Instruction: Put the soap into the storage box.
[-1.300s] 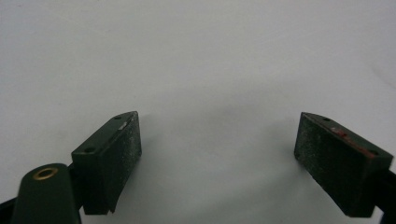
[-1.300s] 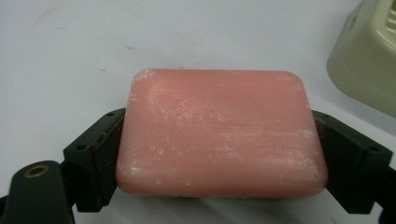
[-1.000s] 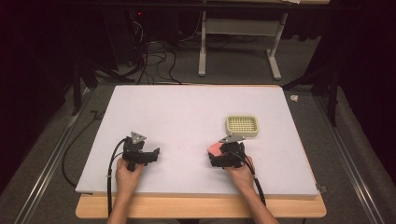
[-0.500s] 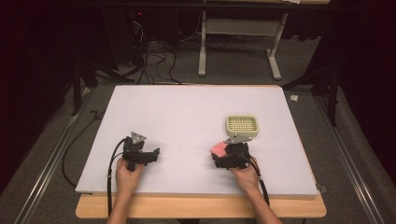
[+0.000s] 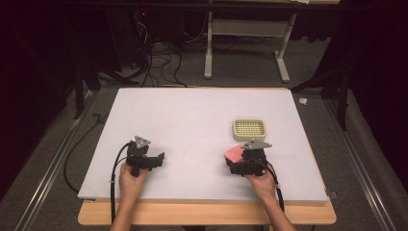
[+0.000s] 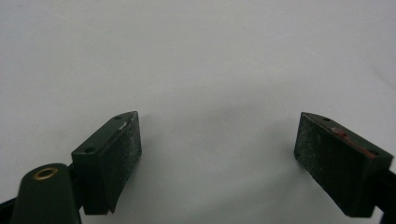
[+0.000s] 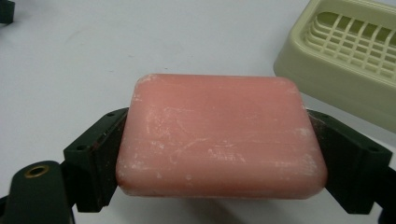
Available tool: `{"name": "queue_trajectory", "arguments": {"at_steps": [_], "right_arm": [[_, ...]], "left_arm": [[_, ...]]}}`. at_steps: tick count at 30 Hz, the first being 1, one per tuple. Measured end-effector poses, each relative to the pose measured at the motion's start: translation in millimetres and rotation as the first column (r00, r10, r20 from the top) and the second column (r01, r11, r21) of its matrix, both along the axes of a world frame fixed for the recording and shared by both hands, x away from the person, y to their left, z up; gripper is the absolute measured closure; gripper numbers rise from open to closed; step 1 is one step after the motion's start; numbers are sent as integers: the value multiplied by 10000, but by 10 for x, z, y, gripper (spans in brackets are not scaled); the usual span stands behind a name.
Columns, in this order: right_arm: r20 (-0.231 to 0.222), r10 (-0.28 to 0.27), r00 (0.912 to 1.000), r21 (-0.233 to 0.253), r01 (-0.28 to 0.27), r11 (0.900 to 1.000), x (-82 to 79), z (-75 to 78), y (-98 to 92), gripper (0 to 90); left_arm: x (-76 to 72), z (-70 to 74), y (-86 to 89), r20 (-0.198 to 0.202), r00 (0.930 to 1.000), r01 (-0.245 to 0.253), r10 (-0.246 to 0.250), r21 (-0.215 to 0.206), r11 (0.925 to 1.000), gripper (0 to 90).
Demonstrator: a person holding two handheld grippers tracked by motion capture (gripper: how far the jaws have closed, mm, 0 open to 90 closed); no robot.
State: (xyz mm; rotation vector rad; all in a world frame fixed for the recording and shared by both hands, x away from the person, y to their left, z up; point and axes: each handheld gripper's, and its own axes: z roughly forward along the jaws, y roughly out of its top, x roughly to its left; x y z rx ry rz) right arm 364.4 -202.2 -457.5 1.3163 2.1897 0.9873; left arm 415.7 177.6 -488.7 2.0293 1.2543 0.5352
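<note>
My right claw (image 7: pixel 219 154) is clamped on the pink soap bar (image 7: pixel 219 140), just near of the pale green soap dish (image 5: pixel 249 129). My left claw (image 6: pixel 219 158) rests at the near left of the white table (image 5: pixel 192 120), jaws apart on nothing.

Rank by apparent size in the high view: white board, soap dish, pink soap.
1. white board, by far the largest.
2. soap dish.
3. pink soap, though the right gripper hides part of it.

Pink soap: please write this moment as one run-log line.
right hand-held gripper: shut on pink soap | left hand-held gripper: open, empty | soap dish: empty, beyond soap | table
</note>
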Motion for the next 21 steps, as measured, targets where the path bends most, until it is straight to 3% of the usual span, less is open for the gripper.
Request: {"name": "queue_trajectory", "arguments": {"at_steps": [13,21], "right_arm": [[16,-251,9997,332,250,9991,-52,44,-223,136],[65,-379,9993,814,372,9960,-88,56,-399,136]], "left_arm": [[1,0,1,-6,10000,3,-3,-4,10000,154],[0,0,0,-2,10000,4,-4,2,10000,154]]}}
